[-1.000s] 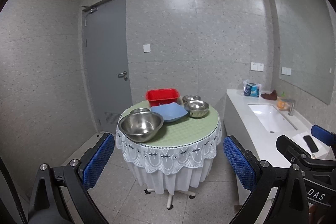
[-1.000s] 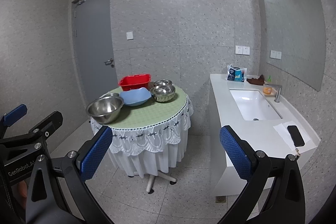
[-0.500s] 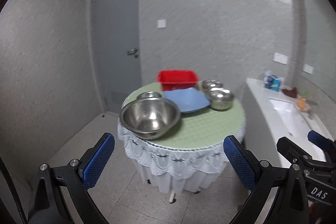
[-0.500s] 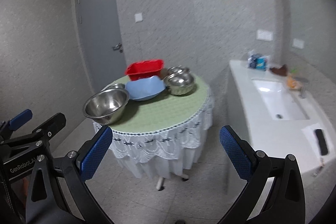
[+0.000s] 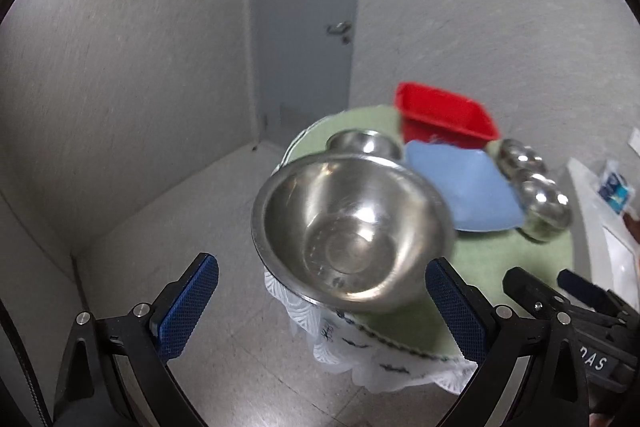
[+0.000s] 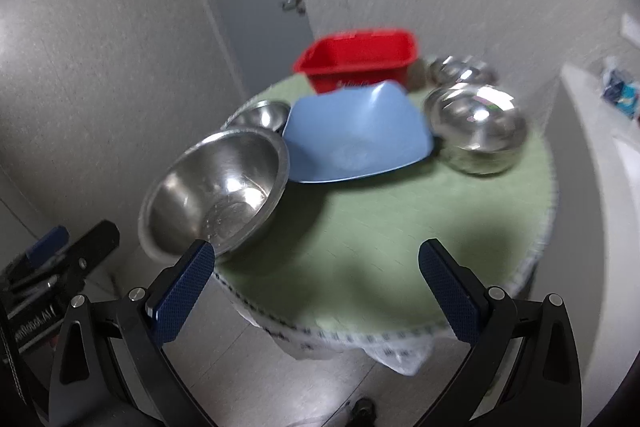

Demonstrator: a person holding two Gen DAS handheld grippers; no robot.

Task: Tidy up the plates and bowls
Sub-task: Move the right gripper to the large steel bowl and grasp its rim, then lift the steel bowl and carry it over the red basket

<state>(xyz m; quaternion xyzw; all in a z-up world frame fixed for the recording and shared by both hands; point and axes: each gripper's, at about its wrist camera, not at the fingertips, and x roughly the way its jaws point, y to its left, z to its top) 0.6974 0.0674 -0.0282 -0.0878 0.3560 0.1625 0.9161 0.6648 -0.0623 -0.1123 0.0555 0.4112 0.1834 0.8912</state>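
A large steel bowl (image 5: 352, 227) (image 6: 216, 195) sits at the near left edge of a round table with a green cloth (image 6: 400, 227). Behind it are a small steel bowl (image 6: 260, 115), a blue square plate (image 6: 356, 135), a red tub (image 6: 360, 63) and two stacked-looking steel bowls (image 6: 476, 131) at the right. My left gripper (image 5: 320, 311) is open and empty, just in front of the large bowl. My right gripper (image 6: 316, 295) is open and empty over the table's near edge.
A grey door (image 5: 304, 27) stands behind the table. A white sink counter (image 6: 612, 167) runs along the right. Tiled floor (image 5: 180, 227) lies to the left of the table. The lace skirt (image 5: 360, 359) hangs from the table edge.
Both grippers have moved forward and tilted down toward the table; the bowls now look much bigger and closer. Both stay open. Nothing on the table has moved.
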